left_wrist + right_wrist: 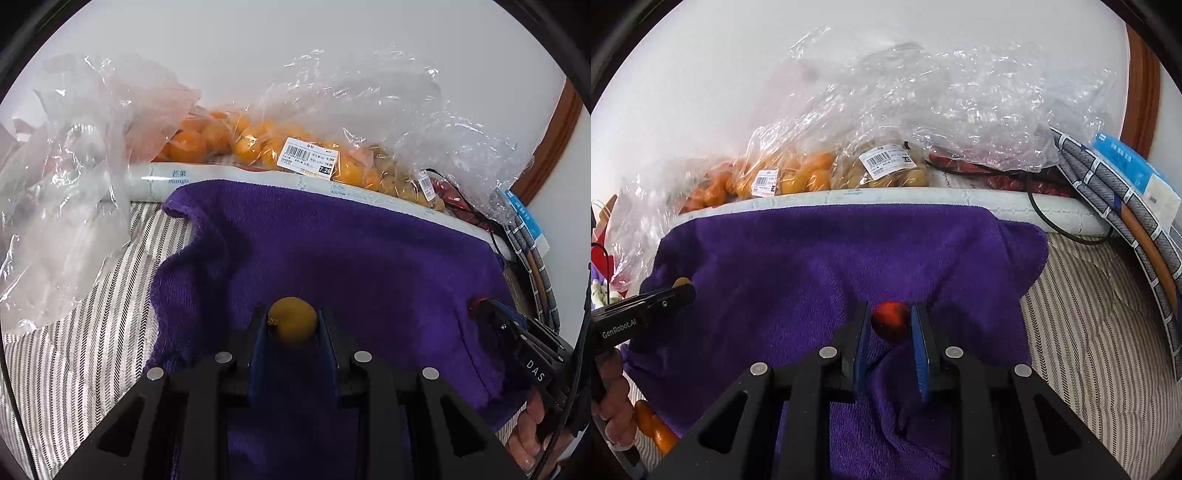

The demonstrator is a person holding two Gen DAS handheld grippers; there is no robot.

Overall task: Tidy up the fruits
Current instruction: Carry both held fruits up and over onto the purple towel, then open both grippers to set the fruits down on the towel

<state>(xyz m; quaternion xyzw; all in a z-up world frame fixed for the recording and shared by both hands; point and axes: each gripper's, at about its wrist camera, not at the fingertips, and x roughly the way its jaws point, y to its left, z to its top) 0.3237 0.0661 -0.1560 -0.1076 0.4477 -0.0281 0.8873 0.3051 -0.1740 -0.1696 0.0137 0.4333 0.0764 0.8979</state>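
Observation:
My left gripper [293,321] is shut on a small round yellow-brown fruit [295,325] and holds it over the purple towel [332,258]. My right gripper [890,321] is shut on a small round red fruit [891,322] over the same purple towel [812,266]. The right gripper also shows at the right edge of the left wrist view [491,312]. The left gripper shows at the left of the right wrist view [677,293], with the yellow fruit's top [681,282] peeking out.
Clear plastic bags of orange fruit [221,140] and pale yellow fruit [882,170] lie along the wall on a white mango box [173,177]. Loose plastic [55,184] lies at the left. A black cable [1052,225] and striped bag [1126,221] are at the right.

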